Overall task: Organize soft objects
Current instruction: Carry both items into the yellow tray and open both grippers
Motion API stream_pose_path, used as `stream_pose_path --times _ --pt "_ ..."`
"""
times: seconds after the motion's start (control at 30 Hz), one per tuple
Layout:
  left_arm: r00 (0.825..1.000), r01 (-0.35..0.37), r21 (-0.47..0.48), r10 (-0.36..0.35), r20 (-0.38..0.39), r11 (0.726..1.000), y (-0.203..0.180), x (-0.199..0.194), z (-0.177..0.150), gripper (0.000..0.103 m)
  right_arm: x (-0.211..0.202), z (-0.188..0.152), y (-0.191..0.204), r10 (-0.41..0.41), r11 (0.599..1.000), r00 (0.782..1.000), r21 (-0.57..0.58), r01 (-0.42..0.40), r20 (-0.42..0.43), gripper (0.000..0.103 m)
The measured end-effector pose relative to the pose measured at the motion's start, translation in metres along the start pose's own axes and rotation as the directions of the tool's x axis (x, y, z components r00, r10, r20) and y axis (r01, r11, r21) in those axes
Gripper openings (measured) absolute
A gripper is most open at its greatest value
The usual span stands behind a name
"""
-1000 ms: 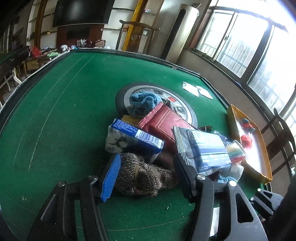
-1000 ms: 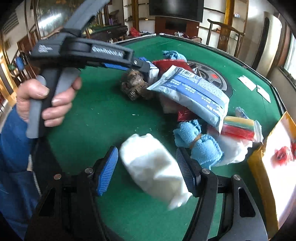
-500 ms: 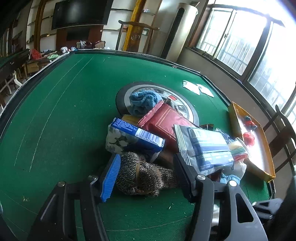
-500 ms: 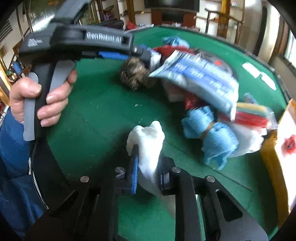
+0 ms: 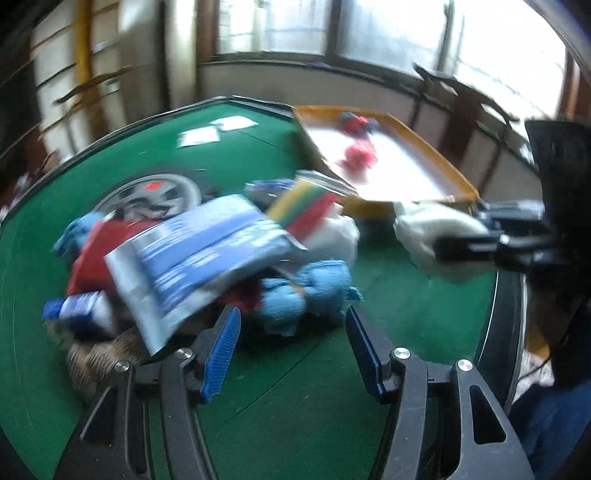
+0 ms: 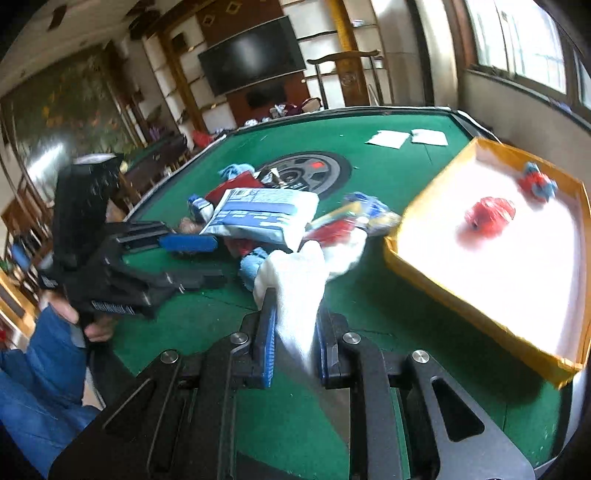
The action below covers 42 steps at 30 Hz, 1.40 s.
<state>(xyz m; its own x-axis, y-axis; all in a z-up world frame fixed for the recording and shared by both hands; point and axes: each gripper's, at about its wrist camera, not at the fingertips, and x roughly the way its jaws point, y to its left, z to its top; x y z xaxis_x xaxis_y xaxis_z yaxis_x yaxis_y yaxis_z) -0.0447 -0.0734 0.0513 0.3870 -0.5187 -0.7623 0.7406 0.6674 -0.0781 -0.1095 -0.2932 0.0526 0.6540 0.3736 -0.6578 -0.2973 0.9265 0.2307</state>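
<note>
Got my right fingers (image 6: 293,334) clamped on the white soft roll (image 6: 295,291), and the yellow tray (image 6: 476,321) sits just off to their right, so that hand's nearer. My left fingers (image 5: 291,350) hang part-open and empty over the desk (image 5: 74,184), right by the blue towel (image 5: 310,291).

A dark television (image 6: 252,55) hangs on the far wall beside pale shelves (image 6: 325,33); bright windows (image 6: 517,40) line the right.

The left gripper (image 5: 291,347) hangs with jaws apart and empty, near a blue cloth bundle (image 5: 314,291) on the green table (image 5: 406,306). At right, the right gripper (image 5: 458,240) clamps a white cloth (image 5: 424,225) beside the yellow tray (image 5: 443,166).
</note>
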Motion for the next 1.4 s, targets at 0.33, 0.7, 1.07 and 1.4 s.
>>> stream_pose_path --times 0.33,0.7,1.07,1.4 --pt "0.989 -0.064 0.159 0.084 -0.124 0.985 -0.011 0.045 0.021 0.060 -0.016 -0.019 -0.013 0.063 0.996 0.998 0.059 -0.064 0.028 0.016" --pt "0.985 -0.141 0.152 0.154 -0.076 0.978 -0.021 0.040 0.010 0.039 -0.028 -0.023 -0.025 0.046 0.994 0.998 0.099 -0.051 0.044 0.016" --pt "0.978 -0.188 0.198 0.202 -0.053 0.962 -0.031 0.033 0.008 0.037 -0.026 -0.021 -0.029 0.033 0.990 0.999 0.135 -0.039 0.042 0.016" --pt "0.977 -0.164 0.265 0.194 -0.090 0.950 -0.040 0.038 0.006 0.040 -0.028 -0.021 -0.027 0.012 0.991 0.999 0.133 -0.017 0.042 0.016"
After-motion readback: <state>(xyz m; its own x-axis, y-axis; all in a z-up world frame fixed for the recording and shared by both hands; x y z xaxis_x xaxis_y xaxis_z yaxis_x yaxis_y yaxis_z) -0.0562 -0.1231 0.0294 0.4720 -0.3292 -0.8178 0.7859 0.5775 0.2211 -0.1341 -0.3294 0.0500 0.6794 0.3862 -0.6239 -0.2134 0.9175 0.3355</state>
